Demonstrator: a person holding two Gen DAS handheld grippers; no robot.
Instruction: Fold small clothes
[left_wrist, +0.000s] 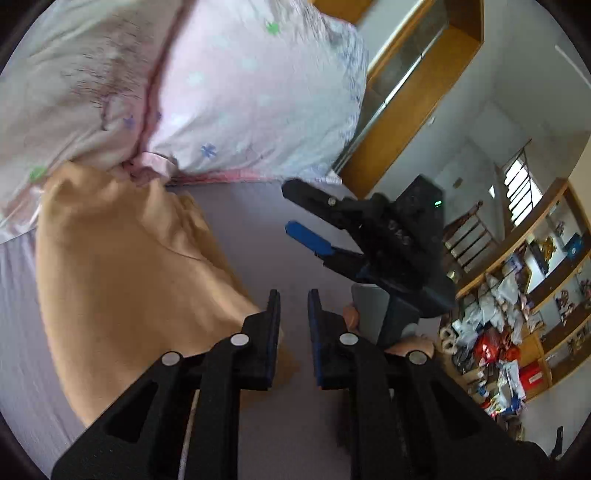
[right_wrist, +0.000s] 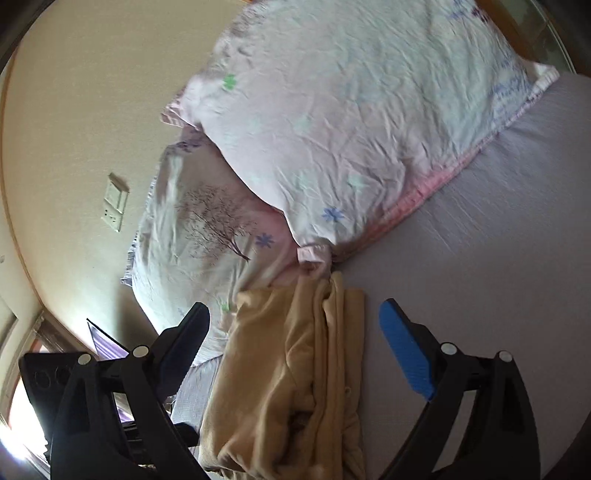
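Note:
A tan garment (left_wrist: 122, 280) lies on the lilac bed sheet (left_wrist: 251, 229), its far end against the pillows. My left gripper (left_wrist: 294, 295) hovers at the garment's right edge, jaws a narrow gap apart and empty. My right gripper (left_wrist: 288, 206) shows in the left wrist view, open, above the sheet to the right of the garment. In the right wrist view the garment (right_wrist: 295, 369) lies bunched in folds between the wide-open fingers of my right gripper (right_wrist: 295, 314), which holds nothing.
Two pale floral pillows (left_wrist: 240, 92) (right_wrist: 351, 110) lie at the head of the bed. A wooden headboard frame (left_wrist: 406, 110) and cluttered shelves (left_wrist: 517, 314) stand to the right. A wall with a switch plate (right_wrist: 114, 203) is left of the bed.

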